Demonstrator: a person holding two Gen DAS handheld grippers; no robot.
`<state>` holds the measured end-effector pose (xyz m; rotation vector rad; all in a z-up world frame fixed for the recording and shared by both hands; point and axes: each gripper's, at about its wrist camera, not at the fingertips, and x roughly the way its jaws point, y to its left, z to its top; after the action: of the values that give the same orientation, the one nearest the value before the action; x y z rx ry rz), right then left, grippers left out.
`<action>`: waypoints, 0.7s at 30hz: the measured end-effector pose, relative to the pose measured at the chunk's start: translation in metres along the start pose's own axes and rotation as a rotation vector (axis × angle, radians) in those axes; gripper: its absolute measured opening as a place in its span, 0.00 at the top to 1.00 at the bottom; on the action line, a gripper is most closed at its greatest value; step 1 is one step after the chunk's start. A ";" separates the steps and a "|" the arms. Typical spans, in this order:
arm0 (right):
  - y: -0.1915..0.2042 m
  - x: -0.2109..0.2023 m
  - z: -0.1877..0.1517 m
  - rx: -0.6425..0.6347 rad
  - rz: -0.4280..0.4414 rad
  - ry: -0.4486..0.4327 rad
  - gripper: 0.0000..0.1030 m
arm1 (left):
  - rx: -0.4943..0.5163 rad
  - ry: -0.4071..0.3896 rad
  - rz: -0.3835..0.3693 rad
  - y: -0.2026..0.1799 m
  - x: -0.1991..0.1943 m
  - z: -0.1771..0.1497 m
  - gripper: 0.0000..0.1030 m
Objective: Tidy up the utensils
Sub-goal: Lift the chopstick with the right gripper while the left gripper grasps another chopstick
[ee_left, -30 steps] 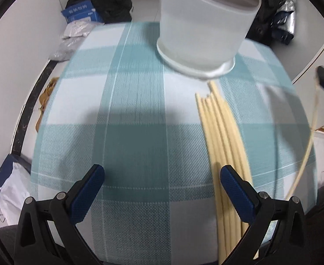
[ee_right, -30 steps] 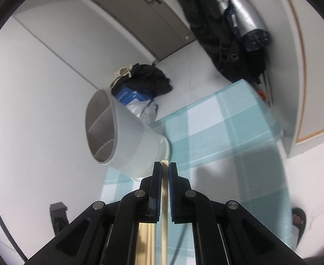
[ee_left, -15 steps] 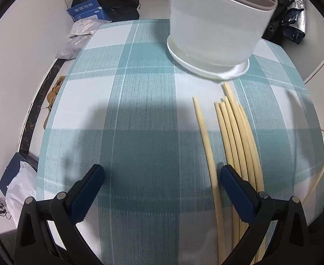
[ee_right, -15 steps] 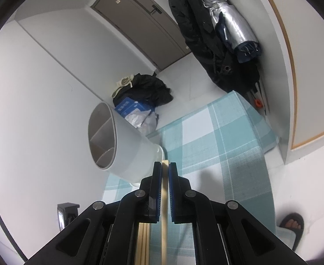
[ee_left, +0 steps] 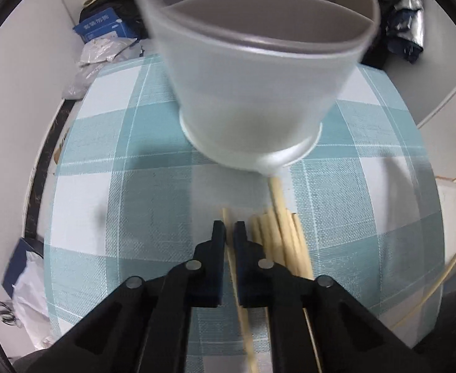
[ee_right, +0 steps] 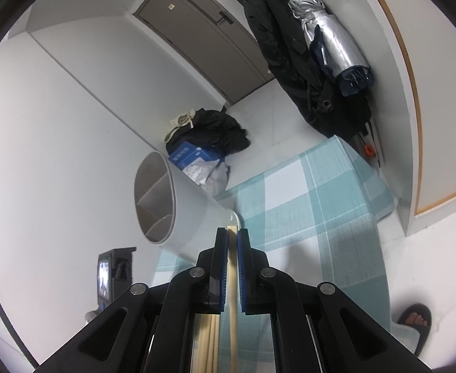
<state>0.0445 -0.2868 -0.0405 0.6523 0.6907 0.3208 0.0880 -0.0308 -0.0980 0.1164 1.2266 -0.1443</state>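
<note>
A white divided utensil holder (ee_left: 253,80) stands on the teal checked tablecloth (ee_left: 110,186). It also shows in the right wrist view (ee_right: 172,208). Several pale wooden chopsticks (ee_left: 285,236) lie bundled on the cloth in front of it. My left gripper (ee_left: 229,233) is shut on a single chopstick (ee_left: 228,217) just left of the bundle, low over the cloth. My right gripper (ee_right: 232,236) is shut on another chopstick (ee_right: 232,267) and holds it raised to the right of the holder; that chopstick shows as a thin curve at the left wrist view's right edge (ee_left: 454,258).
The table's left edge (ee_left: 41,168) drops to the floor, where bags and a blue box (ee_left: 103,28) lie. Dark coats and a folded umbrella (ee_right: 330,40) hang by the wall at the right. A small device with a screen (ee_right: 113,273) stands to the left.
My left gripper has moved forward and to the right and has shut on the single chopstick lying left of the bundle. My right gripper stays shut on its chopstick and has risen a little.
</note>
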 end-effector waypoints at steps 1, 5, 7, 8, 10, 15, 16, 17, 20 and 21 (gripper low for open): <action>0.001 0.000 0.000 -0.003 0.000 -0.001 0.95 | 0.010 -0.002 0.002 0.000 0.000 0.000 0.99; 0.009 -0.001 -0.003 -0.043 -0.003 -0.006 0.95 | -0.002 -0.084 -0.048 0.007 -0.016 -0.005 0.99; 0.017 -0.005 -0.006 -0.081 -0.003 -0.018 0.95 | -0.012 -0.142 -0.068 0.014 -0.029 -0.006 0.99; 0.020 -0.006 -0.007 -0.096 -0.004 -0.024 0.95 | -0.022 -0.184 -0.089 0.019 -0.040 -0.009 0.99; 0.029 -0.010 -0.010 -0.137 -0.004 -0.039 0.95 | -0.041 -0.247 -0.119 0.025 -0.057 -0.013 0.99; 0.055 -0.018 -0.021 -0.244 -0.008 -0.085 0.95 | -0.066 -0.421 -0.197 0.035 -0.106 -0.028 0.99; 0.061 -0.020 -0.024 -0.263 -0.010 -0.091 0.95 | -0.066 -0.442 -0.206 0.035 -0.112 -0.032 0.99; 0.065 -0.021 -0.026 -0.274 -0.014 -0.097 0.95 | -0.066 -0.458 -0.216 0.034 -0.116 -0.030 0.99; 0.078 -0.030 -0.036 -0.316 -0.019 -0.136 0.95 | -0.054 -0.508 -0.215 0.022 -0.125 -0.031 0.99; 0.083 -0.031 -0.039 -0.334 -0.028 -0.142 0.95 | -0.053 -0.516 -0.221 0.019 -0.124 -0.028 0.99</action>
<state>-0.0101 -0.2214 0.0057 0.3435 0.4946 0.3507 0.0242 -0.0017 0.0099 -0.0998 0.7242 -0.3134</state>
